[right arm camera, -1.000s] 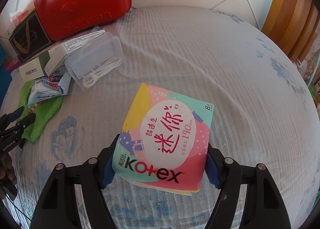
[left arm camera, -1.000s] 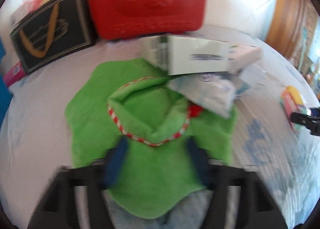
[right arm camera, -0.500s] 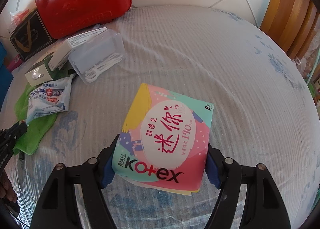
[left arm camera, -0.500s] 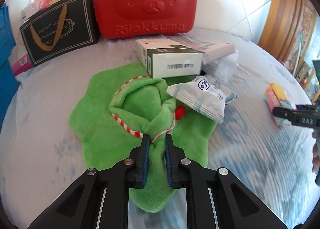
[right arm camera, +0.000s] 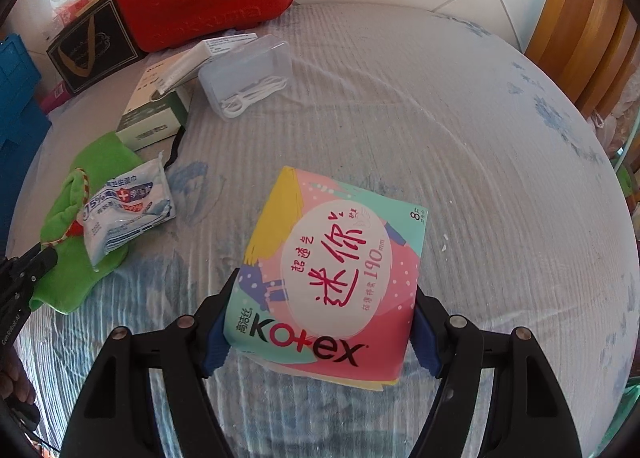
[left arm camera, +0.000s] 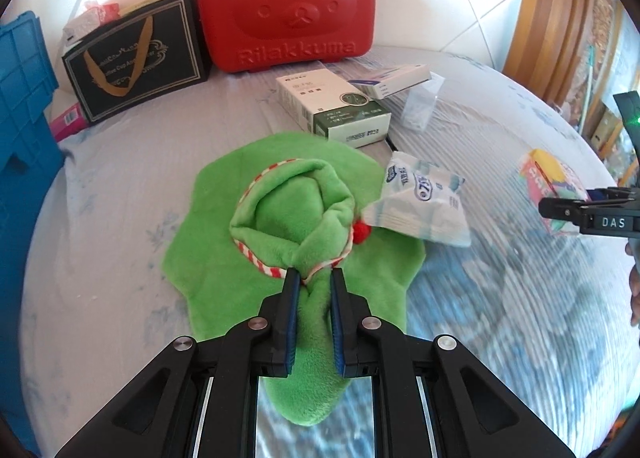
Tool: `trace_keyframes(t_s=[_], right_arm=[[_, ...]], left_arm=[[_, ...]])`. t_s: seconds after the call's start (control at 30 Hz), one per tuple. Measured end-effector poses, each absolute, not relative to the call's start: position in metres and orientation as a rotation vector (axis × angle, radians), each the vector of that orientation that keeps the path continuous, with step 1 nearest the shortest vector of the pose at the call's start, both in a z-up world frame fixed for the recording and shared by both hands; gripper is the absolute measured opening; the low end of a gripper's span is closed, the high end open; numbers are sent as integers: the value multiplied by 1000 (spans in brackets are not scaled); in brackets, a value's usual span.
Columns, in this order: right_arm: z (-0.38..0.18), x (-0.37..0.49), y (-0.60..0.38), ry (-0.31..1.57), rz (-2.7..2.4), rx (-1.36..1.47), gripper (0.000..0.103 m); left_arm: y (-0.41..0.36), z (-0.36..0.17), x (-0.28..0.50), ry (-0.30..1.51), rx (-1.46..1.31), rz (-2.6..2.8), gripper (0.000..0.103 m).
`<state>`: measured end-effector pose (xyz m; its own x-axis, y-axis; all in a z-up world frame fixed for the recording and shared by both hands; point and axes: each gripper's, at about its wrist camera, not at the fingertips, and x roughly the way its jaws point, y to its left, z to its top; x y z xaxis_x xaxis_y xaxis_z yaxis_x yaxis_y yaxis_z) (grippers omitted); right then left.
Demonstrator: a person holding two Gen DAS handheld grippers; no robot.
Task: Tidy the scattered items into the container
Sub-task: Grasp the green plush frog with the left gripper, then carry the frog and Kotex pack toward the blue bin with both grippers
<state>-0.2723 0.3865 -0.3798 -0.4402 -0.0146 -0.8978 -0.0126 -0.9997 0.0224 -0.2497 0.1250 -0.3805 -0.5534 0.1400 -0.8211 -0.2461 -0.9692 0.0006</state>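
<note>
My left gripper (left arm camera: 313, 278) is shut on the near fold of a green plush cloth (left arm camera: 288, 218) with a red-and-white striped trim, which lies on the bed. A white wet-wipes pack (left arm camera: 422, 204) leans on the cloth's right side. My right gripper (right arm camera: 322, 322) is shut on a colourful Kotex pad pack (right arm camera: 332, 270) and holds it over the bed. The cloth (right arm camera: 76, 258) and wipes pack (right arm camera: 124, 214) also show at the left of the right wrist view. A red Rilakkuma case (left arm camera: 286, 6) stands closed at the back.
A green-and-white box (left arm camera: 334, 108), a flat white box (left arm camera: 394, 80) and a clear plastic case (right arm camera: 246, 76) with white cables lie behind the cloth. A black gift bag (left arm camera: 136, 62) and a blue crate (left arm camera: 22, 106) stand at the left. Wooden furniture (right arm camera: 584, 38) stands at the right.
My left gripper closed on the green cloth's fold and drew back a little with it. The wipes pack has shifted right on the cloth. My right gripper keeps holding the Kotex pack.
</note>
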Motion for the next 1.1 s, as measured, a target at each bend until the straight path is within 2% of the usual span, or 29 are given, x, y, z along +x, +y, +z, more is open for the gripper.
trace_keyframes(t_s=[0.57,1.1], right_arm=[[-315,-216,351,14,-2640,1568,72],[-220,-156,338,58,-2680,1429,72]], left_arm=[[104,-307,-193,193,-1282,2615,13],[89,-199,-153,132,-1124,2721,13]])
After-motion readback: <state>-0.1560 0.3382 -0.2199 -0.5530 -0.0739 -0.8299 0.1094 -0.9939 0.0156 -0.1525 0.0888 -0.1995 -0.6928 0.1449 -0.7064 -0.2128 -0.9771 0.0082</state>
